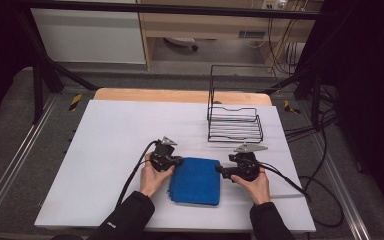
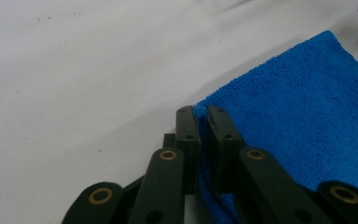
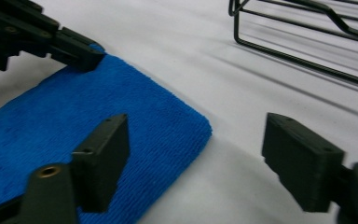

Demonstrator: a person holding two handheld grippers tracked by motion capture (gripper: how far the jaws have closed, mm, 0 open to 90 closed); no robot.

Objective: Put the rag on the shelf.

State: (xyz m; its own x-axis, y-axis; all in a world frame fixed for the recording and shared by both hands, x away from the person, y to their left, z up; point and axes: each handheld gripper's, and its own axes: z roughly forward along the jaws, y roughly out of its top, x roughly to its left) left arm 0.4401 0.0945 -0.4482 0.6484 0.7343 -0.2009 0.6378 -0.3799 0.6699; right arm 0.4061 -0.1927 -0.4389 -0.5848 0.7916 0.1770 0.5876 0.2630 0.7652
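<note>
A folded blue cloth lies flat on the white tabletop, near the front. My left gripper is at the cloth's far left corner. In the left gripper view its jaws stand almost together with the blue cloth's edge pinched between them. My right gripper is at the cloth's far right corner. In the right gripper view its jaws stand wide apart, one over the cloth and one over bare table, not pressing on it. The left gripper shows at the far corner there.
A black wire rack stands on the table behind and right of the cloth, close to my right gripper; its lower bars cross the right gripper view. Cables trail from both grippers toward the front and right. Bare tabletop spreads to the left.
</note>
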